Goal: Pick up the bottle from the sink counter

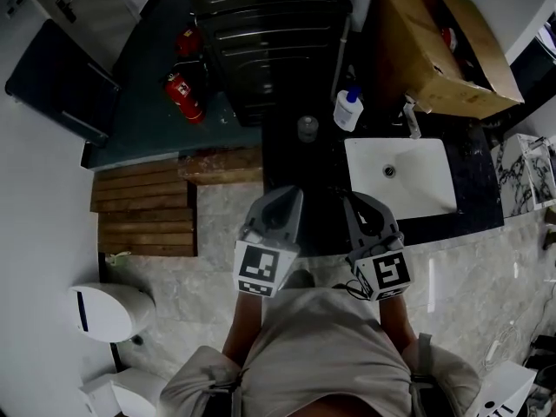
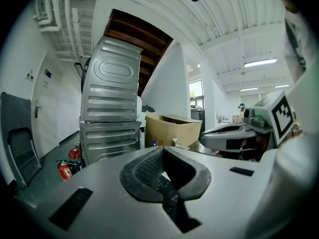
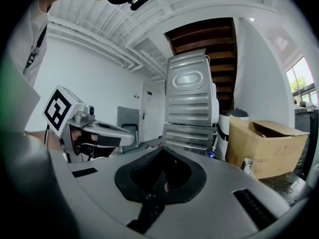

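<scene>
Dark counter (image 1: pixel 291 168) holds the upright bottle (image 1: pixel 348 109) behind the sink's (image 1: pixel 421 189) far-left corner, nearer the right gripper (image 1: pixel 358 202) than the left gripper (image 1: pixel 287 198); both have their jaws pressed together, holding nothing.

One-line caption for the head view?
Left gripper and right gripper, shut and empty, before the sink counter; bottle untouched.

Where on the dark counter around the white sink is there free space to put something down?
The dark counter is bare left of the white rectangular sink, between the small clear jar and the front edge. Behind the sink it is crowded: the white bottle with blue cap, the metal faucet and the brown cardboard box.
</scene>
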Demonstrator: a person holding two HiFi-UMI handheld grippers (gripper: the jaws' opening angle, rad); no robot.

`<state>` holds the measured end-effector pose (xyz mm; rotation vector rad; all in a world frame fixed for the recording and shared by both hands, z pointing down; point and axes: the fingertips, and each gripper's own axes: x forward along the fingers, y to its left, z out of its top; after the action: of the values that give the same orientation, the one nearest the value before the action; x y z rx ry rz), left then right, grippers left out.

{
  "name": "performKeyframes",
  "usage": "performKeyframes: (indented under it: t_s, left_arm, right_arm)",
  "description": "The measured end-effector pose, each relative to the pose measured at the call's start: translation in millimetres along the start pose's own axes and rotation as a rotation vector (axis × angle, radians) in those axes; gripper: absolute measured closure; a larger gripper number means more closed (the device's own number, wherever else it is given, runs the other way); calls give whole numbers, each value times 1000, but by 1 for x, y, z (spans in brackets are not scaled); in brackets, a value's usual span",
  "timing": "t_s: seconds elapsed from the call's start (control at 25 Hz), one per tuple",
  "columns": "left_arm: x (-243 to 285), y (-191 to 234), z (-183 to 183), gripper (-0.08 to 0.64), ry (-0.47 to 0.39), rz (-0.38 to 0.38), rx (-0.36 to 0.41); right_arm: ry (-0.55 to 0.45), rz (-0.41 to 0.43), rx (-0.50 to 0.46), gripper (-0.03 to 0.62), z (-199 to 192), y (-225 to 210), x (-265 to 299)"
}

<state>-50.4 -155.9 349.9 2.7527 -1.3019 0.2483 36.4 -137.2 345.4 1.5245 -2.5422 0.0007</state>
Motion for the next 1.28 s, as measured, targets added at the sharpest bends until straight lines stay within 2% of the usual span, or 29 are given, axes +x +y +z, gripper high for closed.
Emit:
performKeyframes:
  t_s: [0.6,0.92,1.28]
  left_arm:
    - [31,26,-7,558,13,-25,-11]
    - [53,41,-22,558,43,11,-11]
    - [88,50,-40,558,86,5,-42]
  right_arm:
    - [40,-22,1,597,-7,-10,32]
    - [35,31,37,597,-22,-19,56]
    - [61,77,37,597,-36,-40,86]
